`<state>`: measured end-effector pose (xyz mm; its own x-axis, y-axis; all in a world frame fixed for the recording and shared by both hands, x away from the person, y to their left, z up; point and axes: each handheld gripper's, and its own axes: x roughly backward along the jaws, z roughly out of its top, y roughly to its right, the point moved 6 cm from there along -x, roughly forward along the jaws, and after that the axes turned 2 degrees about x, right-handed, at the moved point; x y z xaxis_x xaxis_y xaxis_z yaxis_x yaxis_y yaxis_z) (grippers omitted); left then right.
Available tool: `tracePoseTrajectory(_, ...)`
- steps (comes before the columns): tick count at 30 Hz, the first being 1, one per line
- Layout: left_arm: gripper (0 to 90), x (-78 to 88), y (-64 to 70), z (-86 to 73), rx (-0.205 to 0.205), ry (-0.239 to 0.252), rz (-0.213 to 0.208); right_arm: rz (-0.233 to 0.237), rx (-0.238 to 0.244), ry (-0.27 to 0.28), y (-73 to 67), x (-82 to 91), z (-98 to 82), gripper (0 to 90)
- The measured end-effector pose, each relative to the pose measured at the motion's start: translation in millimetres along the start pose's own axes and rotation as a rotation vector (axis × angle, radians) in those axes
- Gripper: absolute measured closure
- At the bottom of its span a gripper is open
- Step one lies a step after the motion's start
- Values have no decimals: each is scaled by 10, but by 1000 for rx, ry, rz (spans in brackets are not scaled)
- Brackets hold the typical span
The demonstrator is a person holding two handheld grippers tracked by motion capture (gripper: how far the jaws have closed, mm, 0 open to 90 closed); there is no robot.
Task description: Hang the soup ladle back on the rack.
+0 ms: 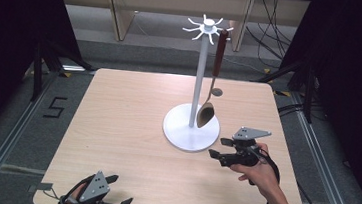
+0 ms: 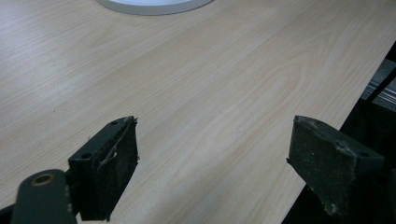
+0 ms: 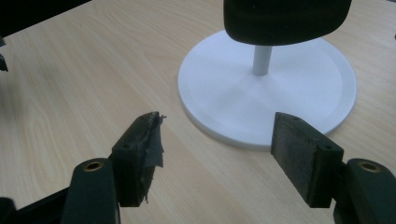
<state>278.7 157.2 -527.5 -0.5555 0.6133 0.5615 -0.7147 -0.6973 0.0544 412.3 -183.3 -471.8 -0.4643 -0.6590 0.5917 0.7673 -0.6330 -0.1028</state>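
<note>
A white utensil stand [image 1: 200, 73] with a round base [image 1: 181, 129] rises from the middle of the wooden table [image 1: 131, 127]. A wooden spoon [image 1: 211, 87] hangs from one of its top hooks, bowl down. My right gripper [image 1: 220, 148] hovers just right of the base, open, with nothing between its jaws. In the right gripper view the base [image 3: 299, 98] lies just ahead of that open gripper [image 3: 217, 149], and the spoon's dark bowl [image 3: 285, 18] hangs at the top. My left gripper [image 1: 120, 191] rests open near the table's front left edge. The left gripper [image 2: 212, 163] has bare table between its jaws.
The table's right edge [image 2: 327, 126] runs beside the left gripper's right jaw. Metal floor rails [image 1: 9, 141] flank the table. Cables [image 1: 271, 35] and wooden furniture legs [image 1: 117, 10] lie beyond the far edge.
</note>
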Motion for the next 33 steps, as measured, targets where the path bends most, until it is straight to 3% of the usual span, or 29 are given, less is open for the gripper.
tracePoseTrajectory(1,151,-2,-19,10,-37,2,-4,3,14,-11,4,15,-15,339)
tracePoseTrajectory(3,151,-1,-17,10,-34,2,-3,11,18,-4,-19,20,-39,336)
tracePoseTrajectory(4,151,-11,4,4,11,10,-4,4,14,5,-33,16,-49,336)
tracePoseTrajectory(7,151,-10,-12,12,-16,12,-4,27,29,-5,-66,34,-81,336)
tracePoseTrajectory(8,151,-10,-12,12,-16,12,-4,27,29,-5,-66,34,-81,336)
tracePoseTrajectory(9,151,-17,8,6,17,17,-5,35,20,-8,-111,42,-100,336)
tracePoseTrajectory(12,151,-10,4,4,7,10,-4,33,33,-2,-129,54,-109,335)
tracePoseTrajectory(14,151,-10,-16,12,-29,11,-4,33,29,5,-154,60,-117,334)
tracePoseTrajectory(15,151,-13,4,5,8,9,-4,48,31,-1,-176,77,-123,332)
tracePoseTrajectory(18,151,-12,6,1,6,6,-5,37,55,11,-173,81,-129,329)
tracePoseTrajectory(19,151,-11,-14,10,-26,9,-6,37,55,11,-173,81,-129,329)
tracePoseTrajectory(20,151,-13,4,4,10,10,-3,38,55,21,-192,75,-135,327)
tracePoseTrajectory(22,151,-11,4,3,7,7,-4,50,73,16,-206,74,-143,324)
tracePoseTrajectory(23,151,-9,-6,7,-15,8,-5,50,73,16,-206,74,-143,324)
tracePoseTrajectory(25,151,-11,4,3,9,9,-4,53,70,15,-234,84,-151,319)
tracePoseTrajectory(29,151,-2,1,-2,-6,-4,-5,52,47,20,-278,98,-166,311)
tracePoseTrajectory(30,151,-3,-16,12,-30,6,1,53,73,28,-260,96,-162,309)
tracePoseTrajectory(32,151,-4,-24,16,-41,7,1,57,65,23,-266,103,-179,307)
tracePoseTrajectory(33,151,-5,7,-1,4,1,-6,61,49,18,-287,107,-190,306)
